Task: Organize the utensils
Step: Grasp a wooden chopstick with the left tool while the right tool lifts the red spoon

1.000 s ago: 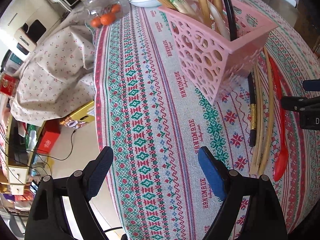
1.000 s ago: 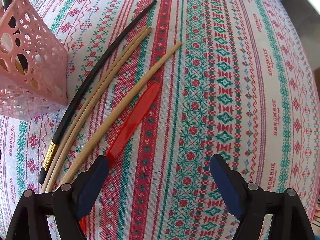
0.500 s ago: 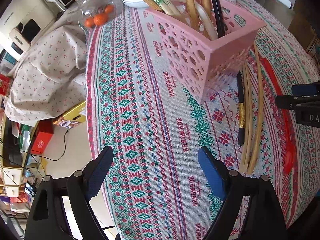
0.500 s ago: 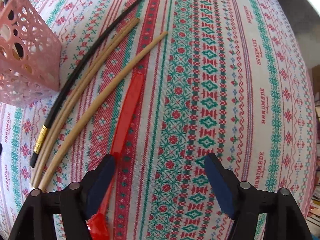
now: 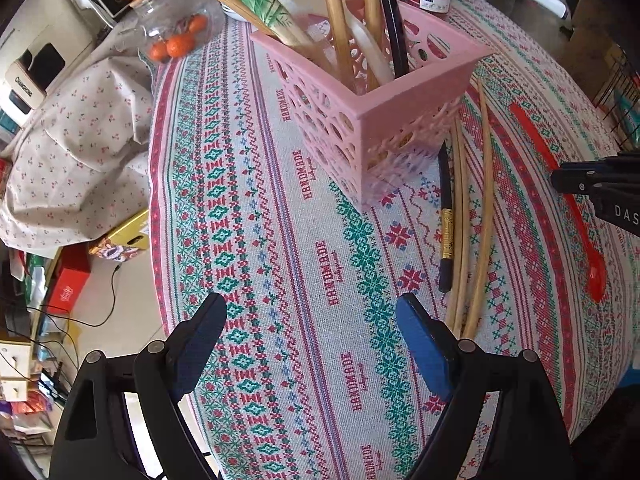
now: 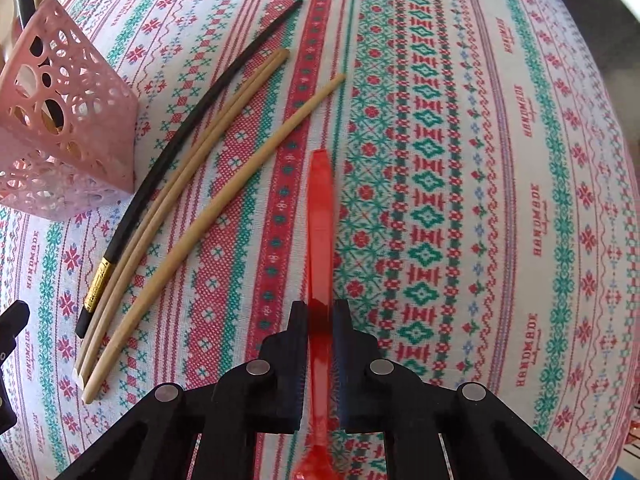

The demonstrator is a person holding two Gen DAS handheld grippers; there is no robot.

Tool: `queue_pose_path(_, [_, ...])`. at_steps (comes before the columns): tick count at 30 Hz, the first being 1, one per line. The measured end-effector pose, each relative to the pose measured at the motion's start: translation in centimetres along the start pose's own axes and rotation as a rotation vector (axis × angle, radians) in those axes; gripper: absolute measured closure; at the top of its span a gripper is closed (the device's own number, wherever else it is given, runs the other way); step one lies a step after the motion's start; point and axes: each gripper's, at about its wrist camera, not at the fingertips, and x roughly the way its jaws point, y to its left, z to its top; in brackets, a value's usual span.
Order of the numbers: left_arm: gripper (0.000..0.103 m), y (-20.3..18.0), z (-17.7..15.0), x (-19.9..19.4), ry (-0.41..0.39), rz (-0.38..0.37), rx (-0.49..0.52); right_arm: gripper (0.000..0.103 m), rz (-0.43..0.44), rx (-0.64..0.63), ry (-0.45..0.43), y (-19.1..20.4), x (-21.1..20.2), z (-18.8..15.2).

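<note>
Our right gripper point(image 6: 320, 320) had just closed its fingers on the thin, light, slick-looking red plastic spoon point(image 6: 320, 216) lying on the worktop point(image 6: 480, 160), pinching its stiff handle near the bowl, while the left gripper point(image 5: 312, 320) hung open, empty.

Your left wrist camera looks steeply down along the left gripper point(image 5: 310, 344) from the table's near left edge, taking in the patterned tablecloth point(image 5: 280, 240), the pink basket point(image 5: 372, 120) at mid-distance and room clutter off the left side. Your right wrist camera points straight down and sits close over the cloth, with the right gripper point(image 6: 320, 344) at the bottom of its view. Both views share the basket, the chopsticks point(image 5: 464, 208) lying beside it and the red spoon point(image 6: 320, 220); the left view also catches the right gripper at its right edge.
</note>
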Motion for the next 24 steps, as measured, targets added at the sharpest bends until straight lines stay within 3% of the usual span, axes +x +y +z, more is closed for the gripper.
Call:
queue_pose_path(5, [0.015, -0.4, -0.1, 0.1, 0.011, -0.017, 0.007, 0.095, -0.054, -0.016, -0.018, -1.6, -0.7, -0.4])
queue_pose_path(8, [0.015, -0.7, -0.1, 0.1, 0.014, -0.027, 0.019, 0.095, -0.020, -0.004, -0.009, -2.5, -0.5, -0.6])
queue_pose_path(11, [0.015, -1.0, -0.1, -0.3, 0.009, -0.045, 0.023, 0.095, -0.048, -0.016, -0.013, -2.4, -0.6, -0.9])
queue_pose_path(17, [0.017, -2.8, -0.5, -1.7, -0.001, -0.150, 0.029, 0.095, -0.048, -0.008, -0.003, -4.1, -0.3, -2.3])
queue_pose_path(20, [0.022, -4.2, -0.6, -2.6, -0.012, -0.202, 0.029, 0.095, -0.034, 0.006, -0.011, -5.9, -0.5, -3.1])
queue_pose_path(24, [0.039, -6.8, 0.2, -3.7, -0.028, -0.240, 0.068, 0.095, -0.011, 0.027, -0.032, -9.0, -1.4, -4.4])
